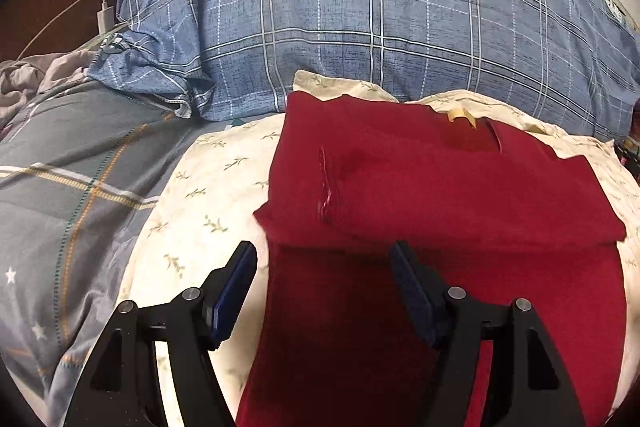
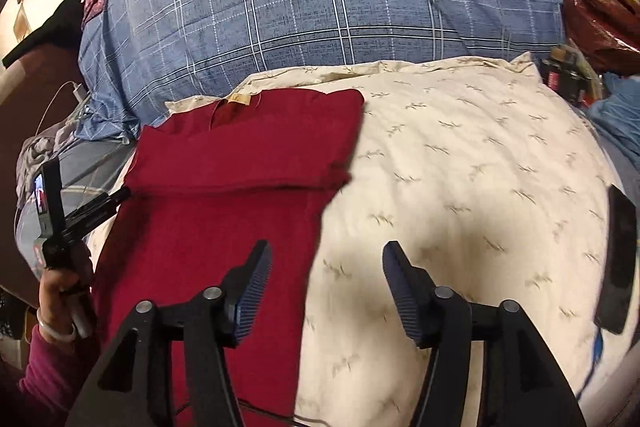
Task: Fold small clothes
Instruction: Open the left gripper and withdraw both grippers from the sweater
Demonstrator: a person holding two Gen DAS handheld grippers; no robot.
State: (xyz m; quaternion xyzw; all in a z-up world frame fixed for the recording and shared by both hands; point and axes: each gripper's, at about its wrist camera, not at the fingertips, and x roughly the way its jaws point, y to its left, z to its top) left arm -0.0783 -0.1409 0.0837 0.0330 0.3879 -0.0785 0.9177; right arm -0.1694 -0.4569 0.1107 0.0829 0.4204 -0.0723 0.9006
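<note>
Next, with both claws, left claw (image 1: 322, 259) and right claw (image 2: 326, 257), open and empty, grip red garment (image 1: 440, 187) near corners, fold evenly over far flap.

Both grippers, the left gripper (image 1: 324, 261) and the right gripper (image 2: 327, 261), have black angular arms with triangular cut-outs, round silver screws at the joints and dark blue ribbed pads on the fingers (image 2: 253, 289). The person's left hand (image 2: 64, 287) wears a pale bracelet (image 2: 54, 331) above a magenta sleeve (image 2: 44, 379).
</note>
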